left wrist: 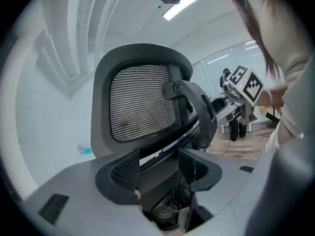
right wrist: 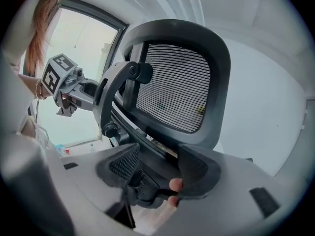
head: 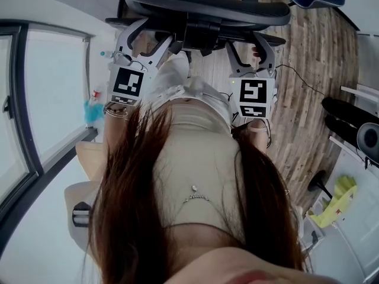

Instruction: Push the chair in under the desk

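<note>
**Head view, looking down.** A black mesh-backed office chair (head: 201, 10) is seen at the top of the frame, standing on a pale wood-plank floor (head: 308, 70) directly in front of the person. The left gripper (head: 148, 37) and the right gripper (head: 247, 49) are both held up to the rear of the chair, one on each side of its dark back support.

**Gripper views.** The jaws of the left gripper (left wrist: 160, 168) are spread apart, and the dark lower frame of the chair back (left wrist: 142, 102) lies in the gap. The right gripper (right wrist: 157, 166) is likewise released, its jaws wide with the frame below the mesh panel (right wrist: 172, 87) between them. Neither pair of pads appears to press on the frame, though contact is hard to judge at this angle.

**Progress.** The grippers are set for the push, but no desk can be made out in any view. The chair is therefore judged not yet pushed in, and the push itself is left to do.
</note>
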`<state>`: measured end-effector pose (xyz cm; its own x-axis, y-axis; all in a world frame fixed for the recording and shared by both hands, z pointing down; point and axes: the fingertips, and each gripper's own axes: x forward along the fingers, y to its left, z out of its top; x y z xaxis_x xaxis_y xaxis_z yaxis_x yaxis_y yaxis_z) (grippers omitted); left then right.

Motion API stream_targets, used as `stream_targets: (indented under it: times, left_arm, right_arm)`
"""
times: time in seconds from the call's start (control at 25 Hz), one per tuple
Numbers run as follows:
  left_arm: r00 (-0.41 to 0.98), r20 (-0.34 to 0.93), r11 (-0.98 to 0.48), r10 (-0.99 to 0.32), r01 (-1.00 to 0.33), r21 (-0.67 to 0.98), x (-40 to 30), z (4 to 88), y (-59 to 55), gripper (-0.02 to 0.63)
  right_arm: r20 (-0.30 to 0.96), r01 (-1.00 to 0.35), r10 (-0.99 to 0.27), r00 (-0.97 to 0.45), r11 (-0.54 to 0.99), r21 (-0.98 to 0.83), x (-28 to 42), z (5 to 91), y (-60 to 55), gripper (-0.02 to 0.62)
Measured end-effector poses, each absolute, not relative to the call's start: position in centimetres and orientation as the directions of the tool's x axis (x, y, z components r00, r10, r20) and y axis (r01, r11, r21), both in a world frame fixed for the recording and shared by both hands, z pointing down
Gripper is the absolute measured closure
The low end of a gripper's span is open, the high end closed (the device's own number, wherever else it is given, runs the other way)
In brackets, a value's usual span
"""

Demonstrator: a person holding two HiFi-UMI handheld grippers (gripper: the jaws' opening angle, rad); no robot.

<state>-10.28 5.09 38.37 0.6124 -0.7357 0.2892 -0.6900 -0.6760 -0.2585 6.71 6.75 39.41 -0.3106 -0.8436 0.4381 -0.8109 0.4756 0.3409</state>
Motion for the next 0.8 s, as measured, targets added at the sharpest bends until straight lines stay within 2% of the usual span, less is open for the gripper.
stream_targets:
  times: [0.8]
  left_arm:
    - [0.616,0.292,-0.679,-0.731,-0.695,-0.234,-10.50,38.11,4.25,0.365]
  right_arm:
    - [0.432,-0.811,-0.850,-0.302,0.468,0.352,6.46,39.19,6.13,0.339]
